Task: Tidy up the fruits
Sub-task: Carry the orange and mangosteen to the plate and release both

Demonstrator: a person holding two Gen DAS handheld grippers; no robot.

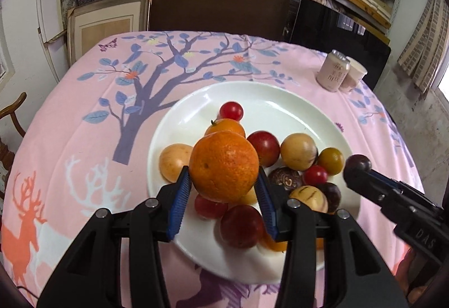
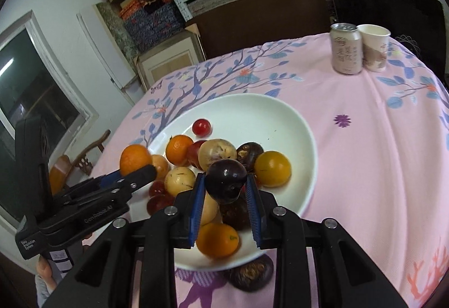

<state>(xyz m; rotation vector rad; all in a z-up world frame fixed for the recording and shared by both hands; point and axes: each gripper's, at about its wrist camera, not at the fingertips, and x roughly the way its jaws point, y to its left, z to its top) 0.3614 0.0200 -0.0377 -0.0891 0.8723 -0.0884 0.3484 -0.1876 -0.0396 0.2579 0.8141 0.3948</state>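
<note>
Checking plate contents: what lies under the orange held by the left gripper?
Under the orange in the left gripper, red and yellow fruit sit on the plate. What lies directly beneath it is hidden.

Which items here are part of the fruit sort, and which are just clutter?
Job:
- orange, in left gripper
- dark plum, in right gripper
- white plate of mixed fruit
- dark fruit off the plate

Clutter:
- drink can
- paper cup
</note>
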